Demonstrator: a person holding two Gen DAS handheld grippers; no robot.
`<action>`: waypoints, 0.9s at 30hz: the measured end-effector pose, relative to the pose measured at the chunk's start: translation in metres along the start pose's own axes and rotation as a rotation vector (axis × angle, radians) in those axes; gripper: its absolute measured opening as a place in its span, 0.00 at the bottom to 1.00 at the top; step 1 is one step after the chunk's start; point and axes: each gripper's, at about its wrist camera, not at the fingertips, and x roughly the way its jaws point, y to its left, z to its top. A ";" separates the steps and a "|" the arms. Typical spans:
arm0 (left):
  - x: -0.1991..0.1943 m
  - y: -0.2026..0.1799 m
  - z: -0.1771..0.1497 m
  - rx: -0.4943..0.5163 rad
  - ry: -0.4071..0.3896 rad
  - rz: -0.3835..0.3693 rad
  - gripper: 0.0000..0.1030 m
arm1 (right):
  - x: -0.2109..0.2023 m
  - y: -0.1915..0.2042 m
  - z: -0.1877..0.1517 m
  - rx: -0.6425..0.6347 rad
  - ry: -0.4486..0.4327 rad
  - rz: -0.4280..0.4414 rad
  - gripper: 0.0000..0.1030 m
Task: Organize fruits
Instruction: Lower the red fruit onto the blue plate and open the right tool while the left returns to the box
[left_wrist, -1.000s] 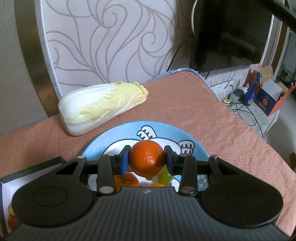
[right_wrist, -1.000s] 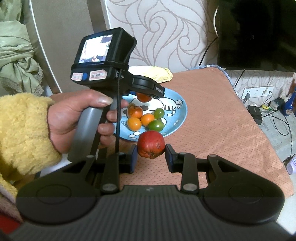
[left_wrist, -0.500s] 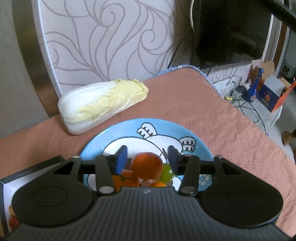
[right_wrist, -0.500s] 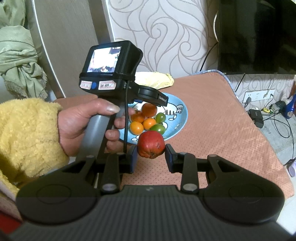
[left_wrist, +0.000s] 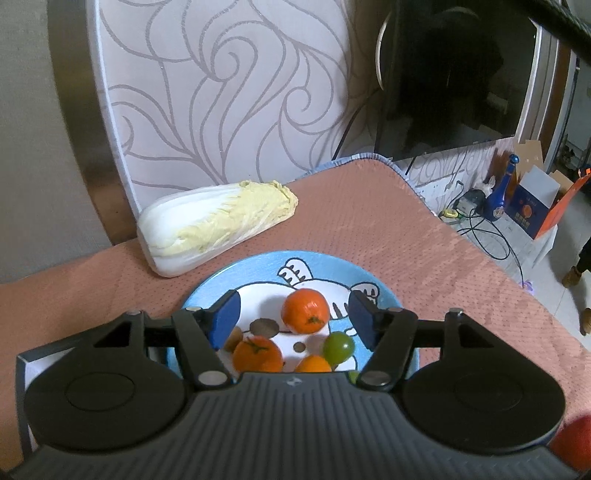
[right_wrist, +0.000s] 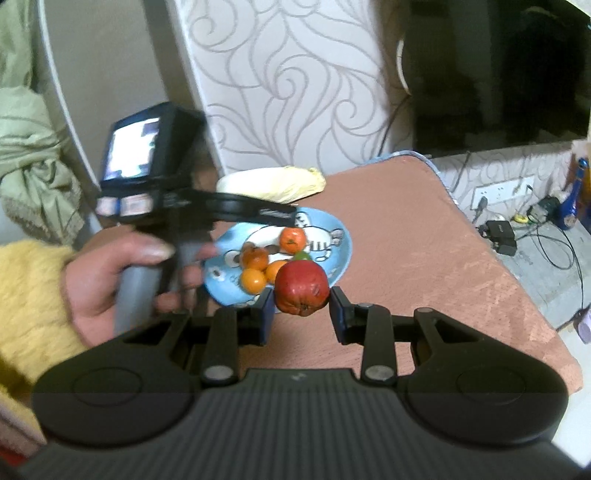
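The red fruit (right_wrist: 302, 288) is clamped in the right gripper (right_wrist: 302, 314), just short of the plate (right_wrist: 338, 254) ahead. The left gripper (left_wrist: 293, 321), just opened, is held empty above the orange (left_wrist: 305, 310) lying on it.

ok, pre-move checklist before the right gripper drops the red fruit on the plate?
1. Left gripper clear of fruit: ok, jaws have just been opening, nothing between the pads.
2. Released orange settled on blue plate: ok.
3. Right gripper grip on red fruit: ok, pads on both sides.
4. Free spot on plate: ok, bare patch near the far rim.
5. Left gripper out of the drop path: not ok, it hangs over the plate's left side.
6. Cabbage off the plate: ok.
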 end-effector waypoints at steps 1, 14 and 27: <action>-0.004 0.001 -0.001 -0.005 0.000 -0.001 0.69 | 0.003 -0.003 0.001 0.010 0.002 -0.004 0.34; -0.058 0.024 -0.020 -0.035 -0.031 0.021 0.72 | 0.063 0.000 0.022 -0.052 0.068 0.058 0.34; -0.087 0.070 -0.057 -0.168 0.018 0.141 0.72 | 0.110 -0.001 0.032 -0.070 0.118 0.080 0.34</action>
